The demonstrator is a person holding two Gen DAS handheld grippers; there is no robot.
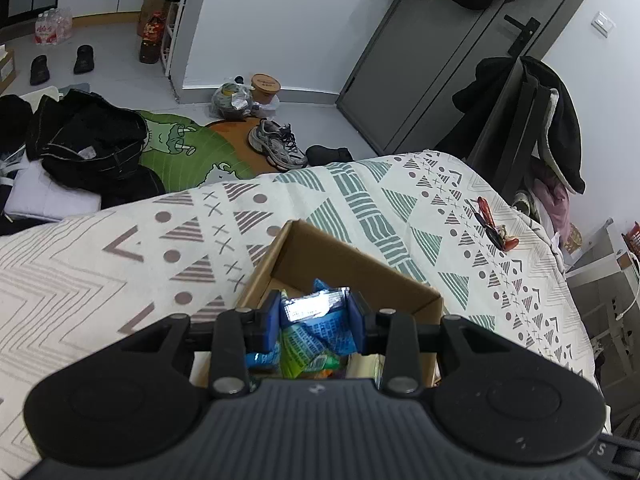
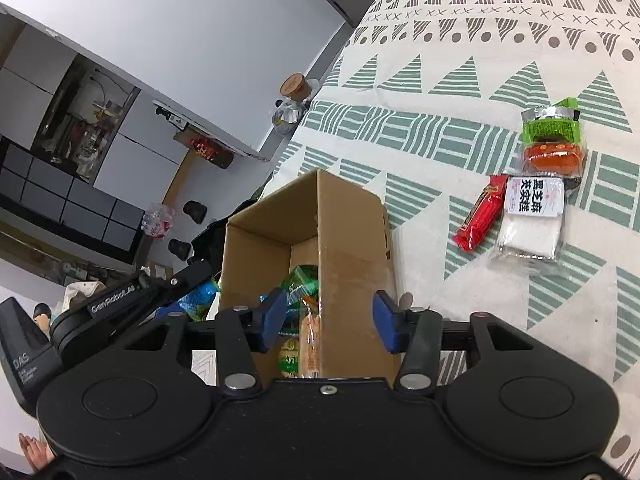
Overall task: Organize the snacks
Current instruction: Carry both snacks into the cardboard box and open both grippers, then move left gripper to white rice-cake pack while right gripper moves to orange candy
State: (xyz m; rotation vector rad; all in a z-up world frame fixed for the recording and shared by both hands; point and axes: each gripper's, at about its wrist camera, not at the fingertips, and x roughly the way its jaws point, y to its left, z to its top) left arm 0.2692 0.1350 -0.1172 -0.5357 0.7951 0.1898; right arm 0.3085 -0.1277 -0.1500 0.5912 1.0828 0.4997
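Blue packet (image 1: pixel 314 307) clamped in left jaws.

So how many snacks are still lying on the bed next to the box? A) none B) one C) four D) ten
C: the right wrist view shows four packets on the patterned bedspread outside the cardboard box: a green packet, an orange packet, a red packet and a clear white packet.
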